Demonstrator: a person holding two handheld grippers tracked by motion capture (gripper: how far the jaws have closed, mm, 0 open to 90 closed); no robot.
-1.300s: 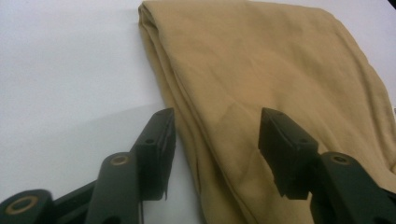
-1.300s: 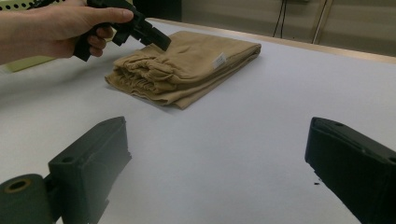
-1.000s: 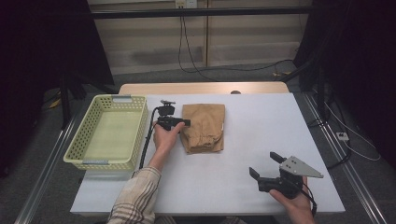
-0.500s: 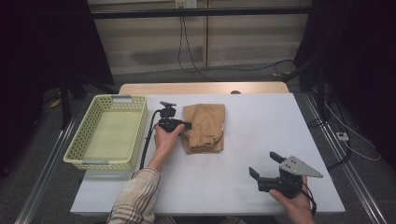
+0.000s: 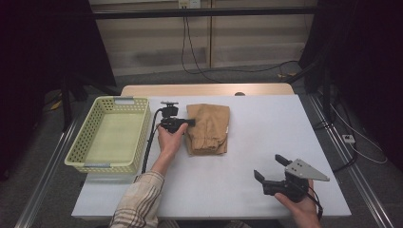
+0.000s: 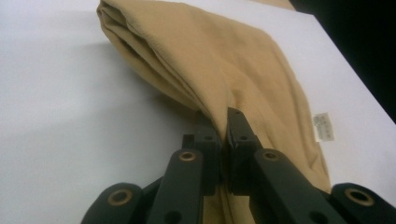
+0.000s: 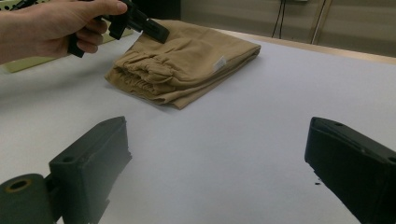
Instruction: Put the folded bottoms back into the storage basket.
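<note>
Tan folded garment in left gripper

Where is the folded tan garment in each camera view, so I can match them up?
High view: folded tan garment at table centre, right of the yellow basket.
Left gripper view: it runs from upper left to lower right, its edge pinched between the left gripper jaws.
Right gripper view: upper centre.
Shared landmark: its small white label.
</note>
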